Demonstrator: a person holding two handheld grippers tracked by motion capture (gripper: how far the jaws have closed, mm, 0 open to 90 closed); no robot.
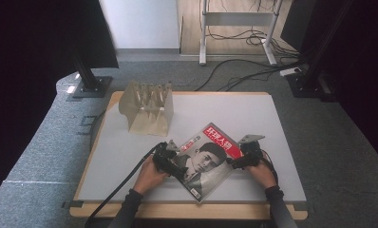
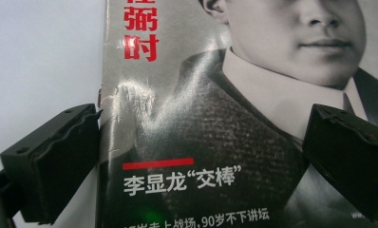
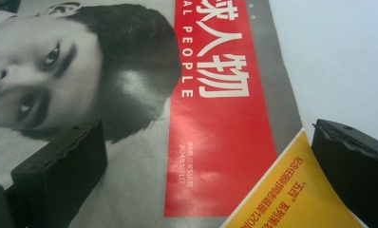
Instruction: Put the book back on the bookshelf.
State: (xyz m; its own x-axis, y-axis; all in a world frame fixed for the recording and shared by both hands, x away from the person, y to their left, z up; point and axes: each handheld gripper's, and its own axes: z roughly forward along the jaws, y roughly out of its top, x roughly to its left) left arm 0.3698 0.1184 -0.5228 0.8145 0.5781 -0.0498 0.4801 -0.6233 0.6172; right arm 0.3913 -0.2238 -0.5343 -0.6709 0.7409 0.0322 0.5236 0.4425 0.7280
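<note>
A magazine (image 1: 207, 160) with a red title band and a black-and-white portrait cover lies at an angle on the grey table (image 1: 253, 109), near the front edge. My left gripper (image 1: 174, 162) is down over the magazine's left side. In the left gripper view the left gripper (image 2: 201, 128) is open, one jaw at the cover's (image 2: 201, 142) creased edge, the other over the cover. My right gripper (image 1: 235, 161) is at the magazine's right edge. In the right gripper view the right gripper (image 3: 206, 135) is open over the cover (image 3: 211, 118), and a yellow page corner (image 3: 291, 194) curls up beside its right jaw.
A clear plastic rack (image 1: 146, 108) with upright dividers stands at the back left of the table. Beyond the table are dark stand bases (image 1: 89, 85), loose cables (image 1: 244, 71) on the floor and a white frame (image 1: 237, 19).
</note>
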